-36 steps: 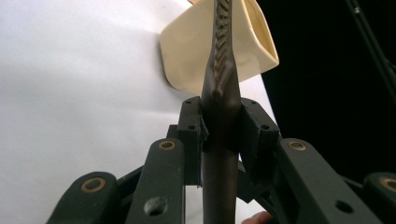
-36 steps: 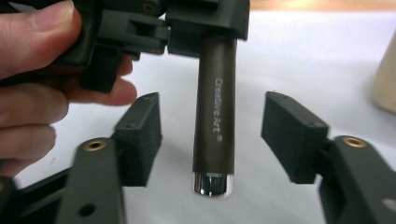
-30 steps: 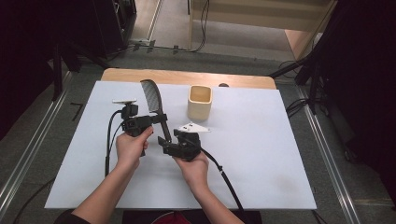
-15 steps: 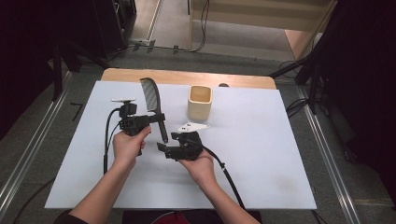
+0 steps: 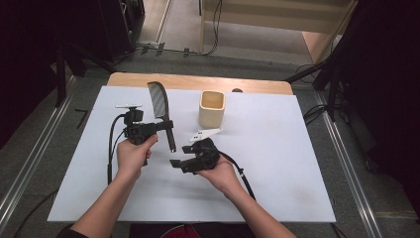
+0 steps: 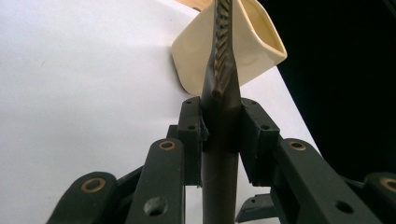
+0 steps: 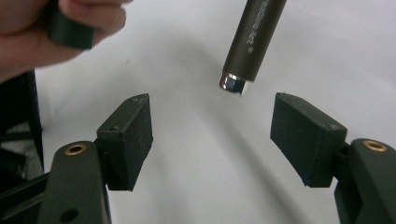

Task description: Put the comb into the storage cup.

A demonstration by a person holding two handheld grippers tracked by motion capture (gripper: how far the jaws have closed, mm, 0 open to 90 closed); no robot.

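Clamping the dark handle of a hair comb (image 5: 161,106), the left gripper (image 5: 166,125) holds it lifted over the white worktop (image 5: 277,163), toothed end toward the far edge and silver-capped handle tip toward the near edge. Just beyond the comb's far end stands a cream square cup (image 5: 212,107), close to the worktop's far edge. Near the handle tip, the right gripper (image 5: 177,156) has its jaws spread wide with nothing between them.
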